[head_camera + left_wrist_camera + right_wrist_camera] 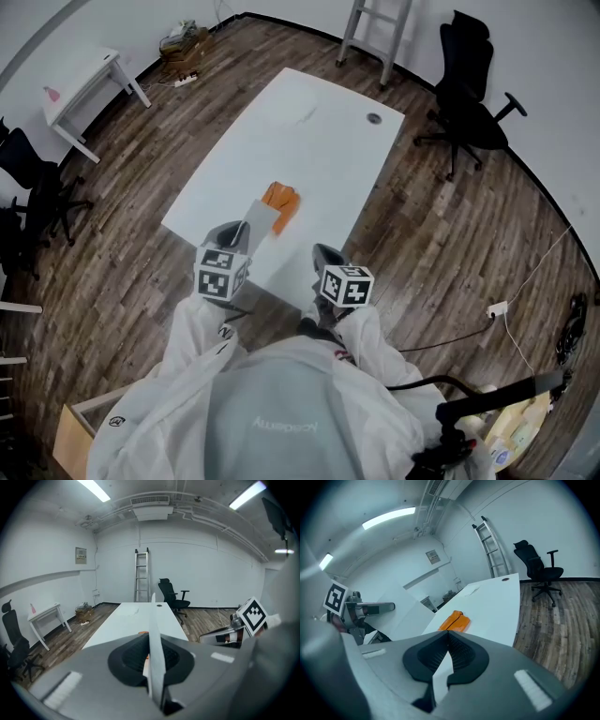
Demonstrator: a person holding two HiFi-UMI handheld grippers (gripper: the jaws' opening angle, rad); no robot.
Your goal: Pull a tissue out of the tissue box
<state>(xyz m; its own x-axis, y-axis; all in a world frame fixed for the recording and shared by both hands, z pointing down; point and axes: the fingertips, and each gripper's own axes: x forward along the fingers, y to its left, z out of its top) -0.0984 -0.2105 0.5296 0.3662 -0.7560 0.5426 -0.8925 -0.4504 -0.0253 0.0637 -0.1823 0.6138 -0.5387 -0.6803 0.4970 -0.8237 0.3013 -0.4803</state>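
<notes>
An orange tissue pack (282, 202) lies on the white table (309, 131) near its front edge; it also shows in the right gripper view (455, 620). My left gripper (244, 230) is shut on a white tissue (262, 217) that hangs free of the pack, just to its left. In the left gripper view the tissue (155, 644) runs edge-on between the closed jaws (155, 665). My right gripper (325, 251) hovers off the table's front edge to the right, shut with nothing in it (448, 633). From there the left gripper (370, 606) and the tissue sheet (401, 609) appear at the left.
A black office chair (473, 89) and a ladder (375, 28) stand beyond the table's far end. A small white side table (84, 89) and another black chair (33, 187) are at the left. A power strip with cables (497, 307) lies on the wooden floor at the right.
</notes>
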